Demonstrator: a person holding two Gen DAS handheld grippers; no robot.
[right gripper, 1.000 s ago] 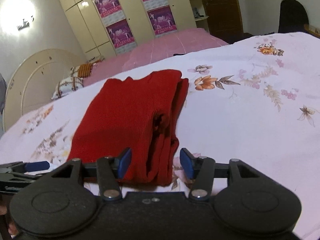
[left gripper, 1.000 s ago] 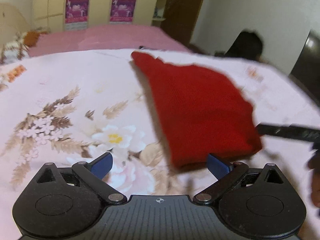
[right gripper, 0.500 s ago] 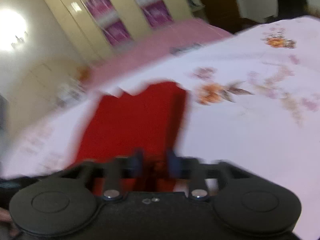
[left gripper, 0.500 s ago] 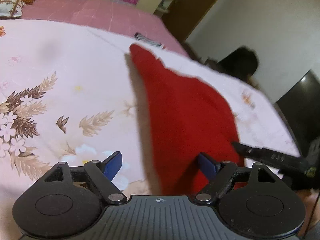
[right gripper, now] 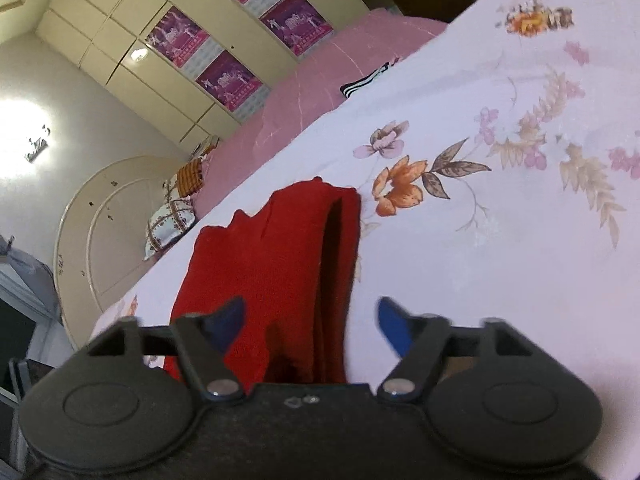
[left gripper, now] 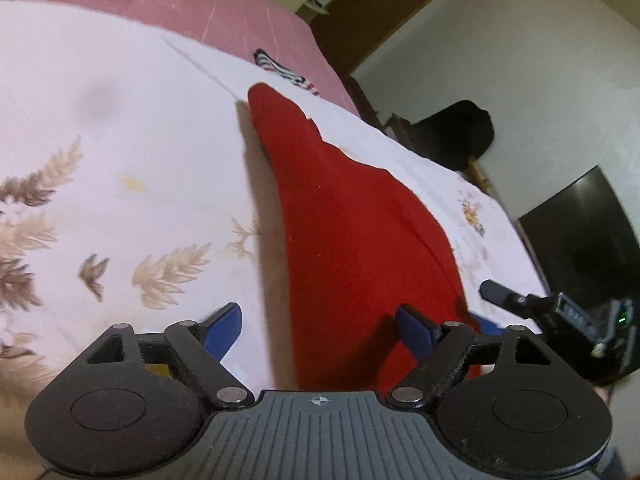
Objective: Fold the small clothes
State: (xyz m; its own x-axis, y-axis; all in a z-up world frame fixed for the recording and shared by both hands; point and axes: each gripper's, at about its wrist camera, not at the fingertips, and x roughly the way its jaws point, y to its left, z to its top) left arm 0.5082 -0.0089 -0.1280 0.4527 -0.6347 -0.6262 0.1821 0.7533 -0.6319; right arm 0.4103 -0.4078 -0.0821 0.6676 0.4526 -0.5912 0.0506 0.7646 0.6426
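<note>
Both grippers have tilted and moved in over the near end of the red garment. The right gripper, whose blue fingers narrowed around the folded edge half a second ago, now has them spread wide again. The left gripper has swung toward 1 o'clock, so its right finger now lies over the cloth, possibly touching it. The garment's near end looks bunched higher than before.

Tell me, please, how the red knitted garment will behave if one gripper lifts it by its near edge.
The red knitted garment will probably droop and sag, since it looks like soft knit. Its folded layers show a gap between them, so they may slip apart. It likely grips rather than slides on the floral sheet.
</note>
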